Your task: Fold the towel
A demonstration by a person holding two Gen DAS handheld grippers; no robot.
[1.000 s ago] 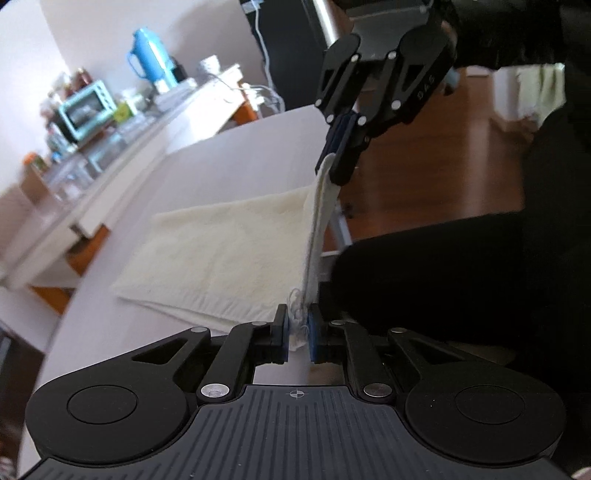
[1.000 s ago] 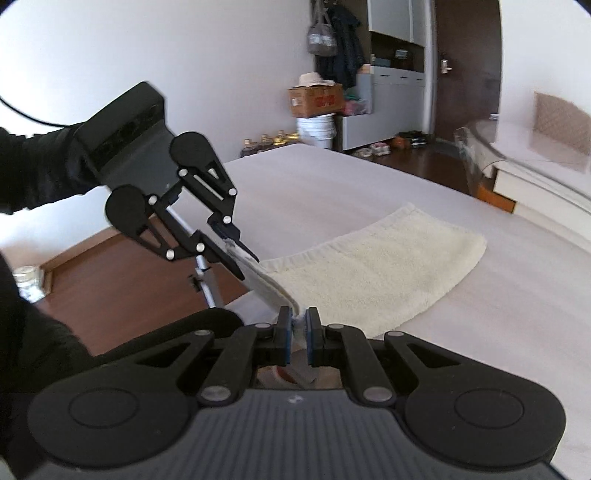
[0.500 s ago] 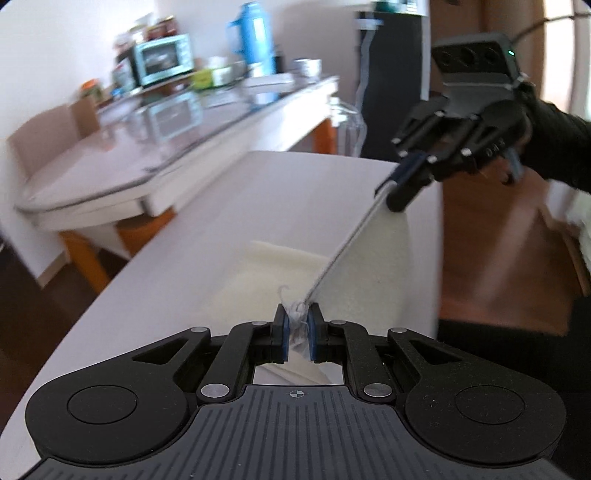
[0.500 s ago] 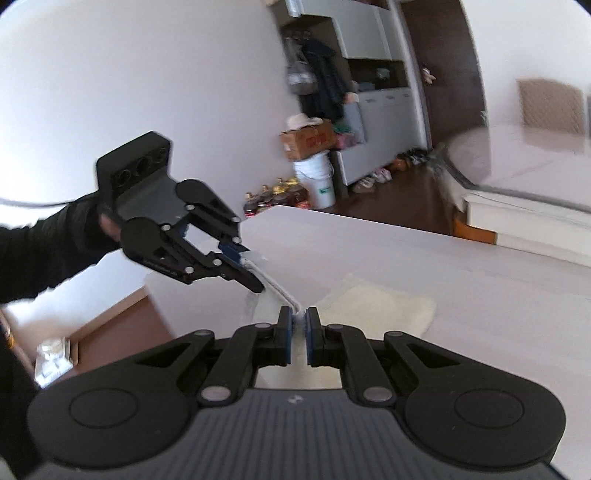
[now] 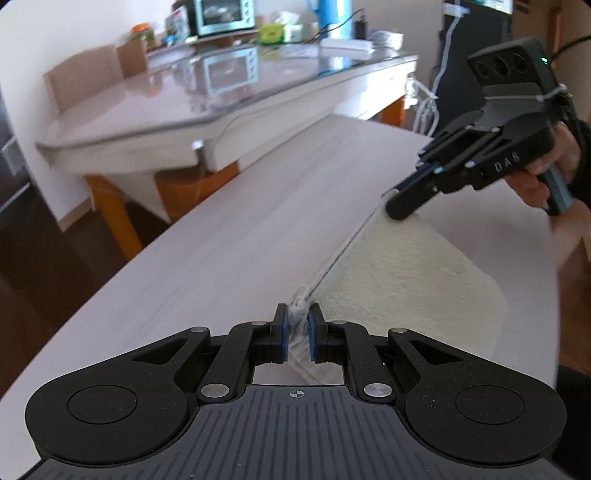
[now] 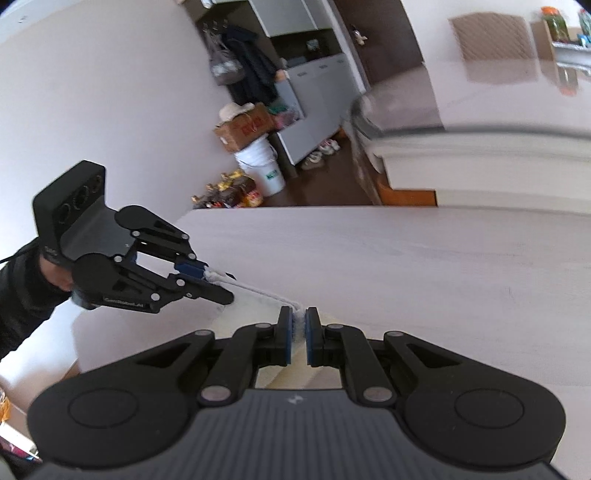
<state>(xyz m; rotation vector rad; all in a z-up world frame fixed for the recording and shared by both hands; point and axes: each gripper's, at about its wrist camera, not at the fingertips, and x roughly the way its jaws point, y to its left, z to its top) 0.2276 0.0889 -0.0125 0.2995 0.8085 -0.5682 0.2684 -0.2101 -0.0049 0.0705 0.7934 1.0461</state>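
A cream towel (image 5: 402,280) lies on the pale wood table (image 5: 240,236). My left gripper (image 5: 297,325) is shut on one corner of its edge. My right gripper (image 6: 299,325) is shut on the other corner of that edge. The edge runs taut between them, low over the table. In the left wrist view the right gripper (image 5: 402,206) is far right. In the right wrist view the left gripper (image 6: 218,282) is at left, and most of the towel (image 6: 255,306) is hidden below the grippers.
A glass-topped side table (image 5: 207,99) with a toaster oven (image 5: 221,14) and a blue kettle stands beyond the table. A cardboard box (image 6: 245,125), a white bucket (image 6: 264,166) and bottles sit on the floor by the wall.
Both grippers have carried the held towel edge forward over the towel and down toward the table. The towel now lies behind the edge, under the grippers.
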